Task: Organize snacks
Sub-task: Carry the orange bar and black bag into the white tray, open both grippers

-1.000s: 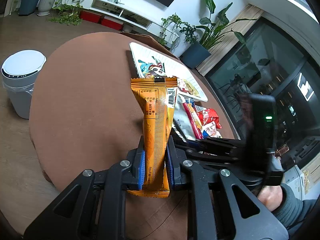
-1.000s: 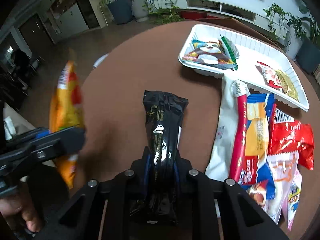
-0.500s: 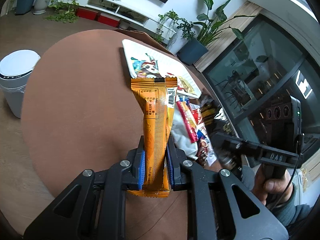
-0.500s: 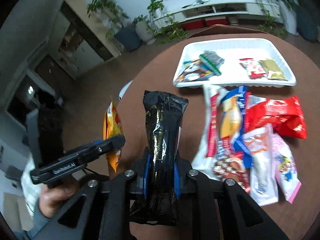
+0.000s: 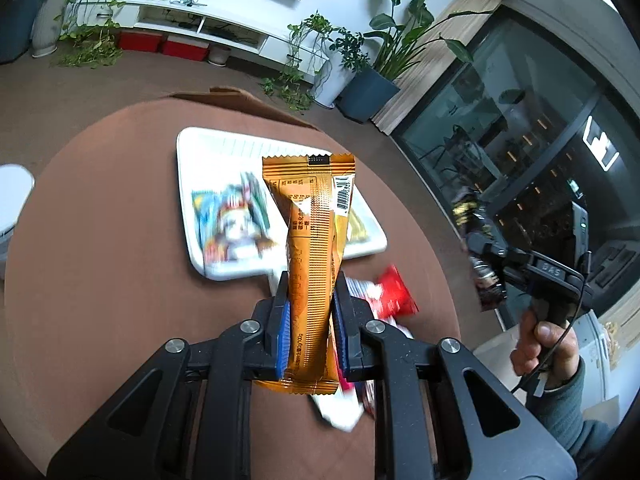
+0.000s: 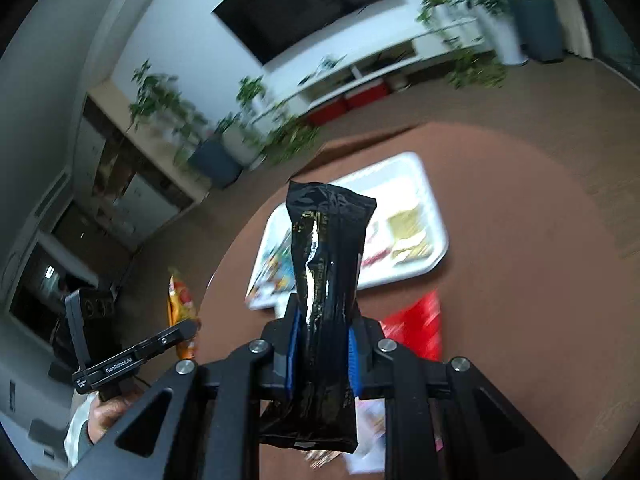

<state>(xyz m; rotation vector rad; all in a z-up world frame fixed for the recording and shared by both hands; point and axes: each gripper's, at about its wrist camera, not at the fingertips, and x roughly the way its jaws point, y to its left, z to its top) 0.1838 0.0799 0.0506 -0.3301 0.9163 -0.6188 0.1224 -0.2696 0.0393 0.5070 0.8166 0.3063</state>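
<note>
My left gripper (image 5: 310, 322) is shut on a long orange snack packet (image 5: 312, 248), held upright above the round brown table (image 5: 100, 260). Past it lies a white tray (image 5: 208, 148) with a cartoon-printed packet (image 5: 232, 226) in it. My right gripper (image 6: 323, 336) is shut on a glossy black snack packet (image 6: 326, 264), also lifted off the table. The same tray (image 6: 416, 184) shows behind that packet with a gold packet (image 6: 408, 234) inside. Each view catches the other gripper at its edge: the right one (image 5: 486, 258) and the left one (image 6: 184, 326).
Loose snacks lie in front of the tray, among them a red packet (image 5: 394, 294) that also shows blurred in the right wrist view (image 6: 418, 326). A white bin (image 5: 10, 208) stands off the table's left side. Potted plants (image 5: 372, 76) and a TV bench (image 5: 192, 28) line the far wall.
Both grippers have risen and drawn back from the table with their packets. The right one has rolled and swung, so its view tilts. The tray now sits farther ahead in both views.
</note>
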